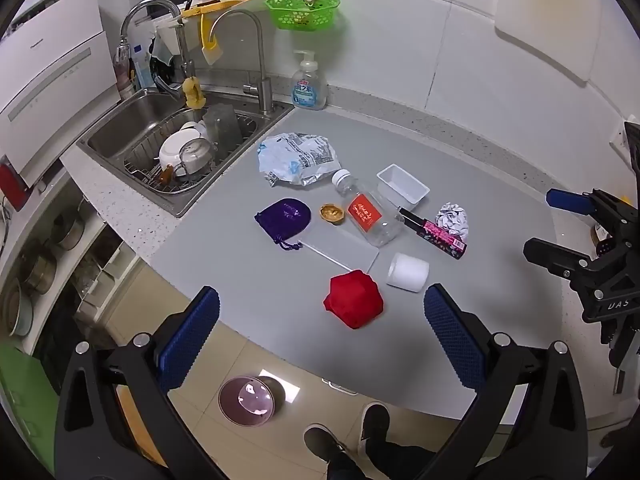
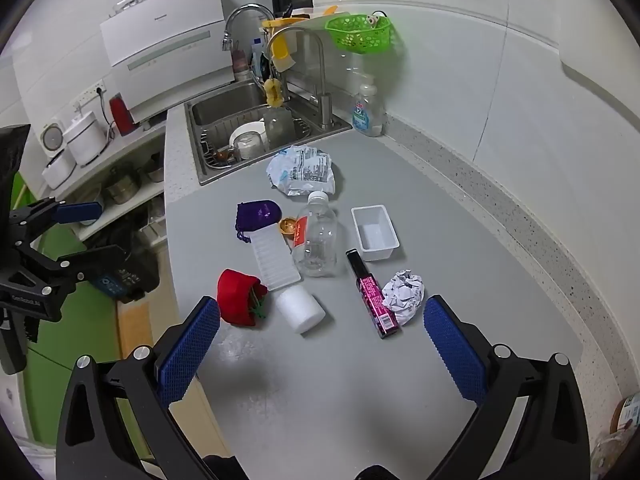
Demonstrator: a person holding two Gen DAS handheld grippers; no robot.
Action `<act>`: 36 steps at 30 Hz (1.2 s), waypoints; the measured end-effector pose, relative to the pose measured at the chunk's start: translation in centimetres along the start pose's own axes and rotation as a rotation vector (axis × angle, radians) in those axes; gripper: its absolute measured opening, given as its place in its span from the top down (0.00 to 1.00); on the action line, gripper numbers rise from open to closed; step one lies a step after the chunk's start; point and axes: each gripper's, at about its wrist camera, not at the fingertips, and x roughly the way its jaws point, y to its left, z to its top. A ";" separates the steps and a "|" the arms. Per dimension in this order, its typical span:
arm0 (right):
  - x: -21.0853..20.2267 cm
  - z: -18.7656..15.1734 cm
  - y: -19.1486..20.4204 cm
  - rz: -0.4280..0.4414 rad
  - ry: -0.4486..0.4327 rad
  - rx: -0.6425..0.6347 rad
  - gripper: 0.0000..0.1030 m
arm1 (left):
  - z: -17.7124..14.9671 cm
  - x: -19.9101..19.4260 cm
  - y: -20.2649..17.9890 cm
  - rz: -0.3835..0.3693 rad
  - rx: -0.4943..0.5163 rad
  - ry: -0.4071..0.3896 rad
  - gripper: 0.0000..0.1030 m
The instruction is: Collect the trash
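Note:
On the grey counter point(image 2: 320, 380) lie a crumpled plastic bag point(image 1: 296, 157) point(image 2: 302, 170), an empty clear bottle point(image 1: 366, 210) point(image 2: 316, 242), a crumpled paper ball point(image 1: 453, 220) point(image 2: 404, 291), a pink and black box point(image 1: 436, 234) point(image 2: 372, 294), a gold wrapper point(image 1: 331, 213) point(image 2: 288, 226), a white foam roll point(image 1: 408, 272) point(image 2: 300, 308), a red pouch point(image 1: 353, 300) point(image 2: 240, 296) and a purple pouch point(image 1: 285, 218) point(image 2: 258, 214). My left gripper point(image 1: 322, 340) is open and empty, above the counter's front edge. My right gripper point(image 2: 322, 348) is open and empty, above the counter short of the paper ball.
A white rectangular tray point(image 1: 402, 184) point(image 2: 375, 232) and a clear ice tray point(image 2: 275, 260) sit among the items. A sink point(image 1: 176, 148) with dishes is at the back left, a soap bottle point(image 1: 308, 84) beside it. A pink bin point(image 1: 250, 400) stands on the floor.

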 end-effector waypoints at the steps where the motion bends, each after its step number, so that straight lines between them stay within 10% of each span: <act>1: 0.0 0.0 0.0 0.000 0.000 0.000 0.05 | 0.0 0.0 0.0 -0.001 0.000 0.000 0.03; 36: 0.2 -0.2 -0.2 -0.006 0.001 -0.005 0.05 | 0.1 -0.4 1.1 0.005 -0.005 -0.005 0.03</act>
